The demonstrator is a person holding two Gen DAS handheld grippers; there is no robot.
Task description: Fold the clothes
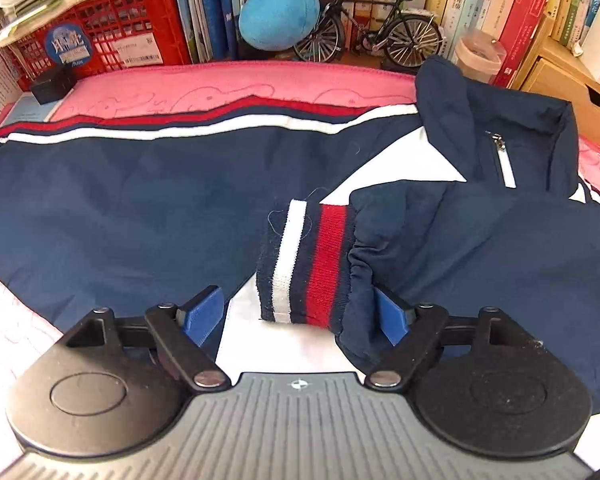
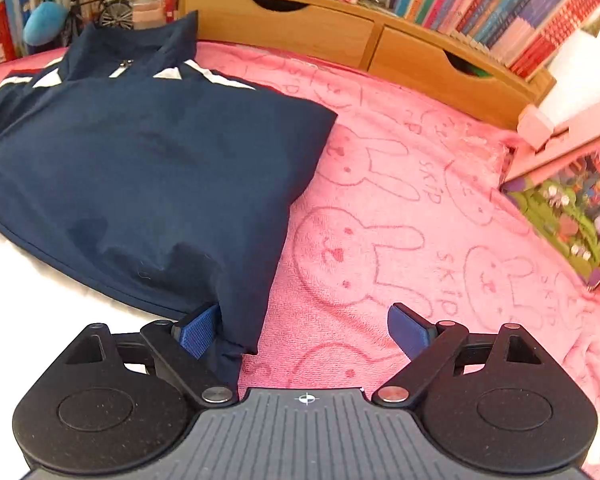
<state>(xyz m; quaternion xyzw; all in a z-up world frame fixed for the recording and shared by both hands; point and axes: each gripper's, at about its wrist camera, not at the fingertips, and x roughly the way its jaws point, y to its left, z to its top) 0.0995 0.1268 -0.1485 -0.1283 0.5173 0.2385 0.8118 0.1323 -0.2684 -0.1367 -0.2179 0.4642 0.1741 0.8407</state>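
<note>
A navy jacket (image 1: 120, 208) with white and red stripes lies flat on a pink bunny-print towel (image 2: 380, 220). One sleeve is folded across its body, and its striped cuff (image 1: 304, 264) rests between the jaws of my left gripper (image 1: 298, 316). That gripper is open: the left pad stands clear of the cuff and the right pad (image 1: 392, 316) sits beside the gathered sleeve fabric. In the right wrist view the jacket (image 2: 140, 152) shows a folded side edge. My right gripper (image 2: 304, 334) is open over the towel, with the jacket's near corner against its left pad (image 2: 198, 332).
Behind the jacket stand a red crate (image 1: 112, 28), a row of books, a blue plush ball (image 1: 278, 14), a model bicycle (image 1: 372, 28) and a lidded cup (image 1: 480, 54). Wooden drawers (image 2: 340, 36) line the back right. A pink stand and a colourful box (image 2: 568, 196) sit at the right.
</note>
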